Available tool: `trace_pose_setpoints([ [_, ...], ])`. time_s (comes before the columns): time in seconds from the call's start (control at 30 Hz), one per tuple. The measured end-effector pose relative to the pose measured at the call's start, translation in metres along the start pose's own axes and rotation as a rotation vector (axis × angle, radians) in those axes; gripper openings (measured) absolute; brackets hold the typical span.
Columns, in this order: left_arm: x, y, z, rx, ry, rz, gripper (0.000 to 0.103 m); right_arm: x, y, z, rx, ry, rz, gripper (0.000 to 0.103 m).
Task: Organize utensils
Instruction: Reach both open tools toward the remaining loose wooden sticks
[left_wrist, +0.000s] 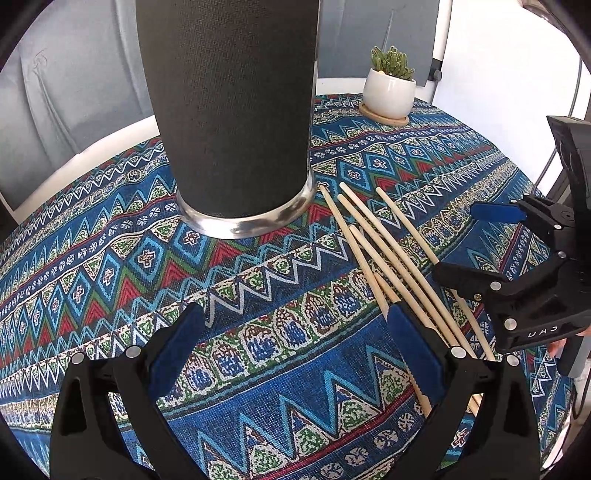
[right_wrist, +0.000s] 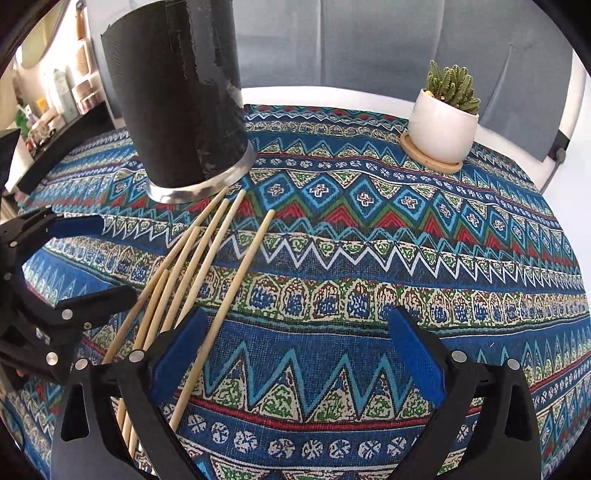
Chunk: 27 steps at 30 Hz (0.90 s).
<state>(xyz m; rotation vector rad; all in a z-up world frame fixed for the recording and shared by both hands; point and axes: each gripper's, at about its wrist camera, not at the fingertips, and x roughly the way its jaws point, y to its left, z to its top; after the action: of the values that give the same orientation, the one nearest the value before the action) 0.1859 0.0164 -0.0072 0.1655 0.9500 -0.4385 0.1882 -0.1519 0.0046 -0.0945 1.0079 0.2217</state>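
Lying loose on the patterned cloth (right_wrist: 332, 258) of the bench are pale wooden chopsticks (left_wrist: 373, 240), thin round sticks of plain light wood with blunt rounded tips. 5 tips show in the left wrist view, fanned out slightly and pointing toward the base of a tall black mesh holder (left_wrist: 232, 110) with a shiny metal ring at its foot. The nearest tip lies just beside that ring; whether it touches cannot be told. In the right wrist view the same chopsticks (right_wrist: 207, 266) spread from the holder (right_wrist: 177, 110) toward the lower left, with 1 stick lying a little apart to the right of the others.

The left gripper (left_wrist: 295, 354) hangs over the cloth with its blue-padded fingers (left_wrist: 177, 350) spread wide and nothing between them; the lower ends of the sticks pass under its right finger. The right gripper (right_wrist: 295, 358) likewise has its fingers (right_wrist: 417, 358) spread apart, empty, and its left finger sits over the chopsticks' lower ends.

A small green cactus in a white pot (right_wrist: 441, 129) stands on a wooden coaster at the far side of the bench, well apart from the sticks.
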Motion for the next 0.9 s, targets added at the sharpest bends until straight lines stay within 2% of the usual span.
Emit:
trace_pose_setpoints([
  [0.17,-0.009,-0.007,0.000,0.019,-0.054,-0.042,0.097,0.001,-0.001,0.001,0.002,0.001,0.006,0.096],
  [0.27,-0.003,-0.016,-0.002,0.078,-0.019,0.011,0.097,0.001,-0.001,0.001,0.002,0.001,0.005,0.096],
  [0.4,0.003,-0.014,-0.005,0.083,0.015,0.003,0.098,0.001,-0.001,0.001,0.002,0.001,0.005,0.096],
  [0.9,0.004,-0.009,-0.004,0.085,0.018,-0.013,0.098,0.002,-0.002,0.000,0.007,0.001,0.009,0.096],
])
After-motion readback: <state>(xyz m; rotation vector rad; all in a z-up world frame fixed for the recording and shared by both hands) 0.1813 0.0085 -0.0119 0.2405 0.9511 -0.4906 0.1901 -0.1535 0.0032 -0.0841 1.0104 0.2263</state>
